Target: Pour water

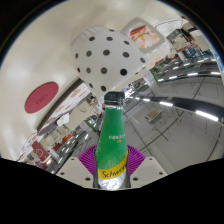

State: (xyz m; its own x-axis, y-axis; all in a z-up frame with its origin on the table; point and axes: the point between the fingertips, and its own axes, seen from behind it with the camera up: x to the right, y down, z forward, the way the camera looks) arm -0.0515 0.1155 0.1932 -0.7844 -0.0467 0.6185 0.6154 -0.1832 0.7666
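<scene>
I am holding a green plastic bottle with a yellow label (114, 140) upright, my gripper (112, 166) pinching its lower body.

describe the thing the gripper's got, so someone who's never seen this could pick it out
Start at the white panel with black dots overhead, then drop to the gripper. Its fingers clamp a green bottle standing upright. Green cap and yellow label make it the only such item nearby.

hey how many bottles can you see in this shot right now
1. A green bottle stands between the fingers of the gripper, its cap pointing ahead toward the white dotted shape. The cluttered shelves behind could hide others.
</scene>
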